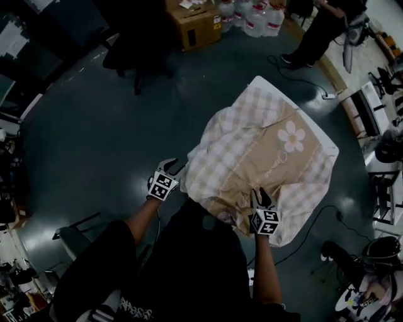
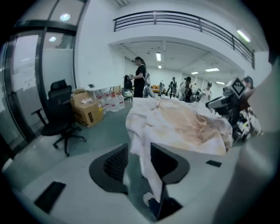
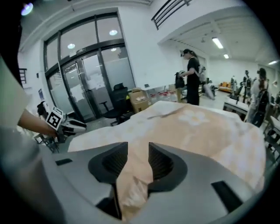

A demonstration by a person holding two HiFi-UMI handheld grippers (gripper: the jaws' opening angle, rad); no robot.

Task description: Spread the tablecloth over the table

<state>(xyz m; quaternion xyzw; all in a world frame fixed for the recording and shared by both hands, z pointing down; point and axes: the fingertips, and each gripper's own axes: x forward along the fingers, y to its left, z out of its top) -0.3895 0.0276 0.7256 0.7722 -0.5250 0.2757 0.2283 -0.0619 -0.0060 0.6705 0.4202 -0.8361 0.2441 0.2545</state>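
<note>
Only head view shows checks on tablecloth (image 1: pixel 252 151).

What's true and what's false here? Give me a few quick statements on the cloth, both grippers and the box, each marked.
1. The tablecloth has a daisy printed on its beige middle. True.
2. The cardboard box sits on top of the cloth. False: it stands on the floor next to the water bottles.
3. The right gripper has beige cloth bunched between its jaws. True.
4. The left gripper is over the middle of the cloth. False: it is at the cloth's near left edge, and a strip of cloth hangs between its parted jaws.
</note>
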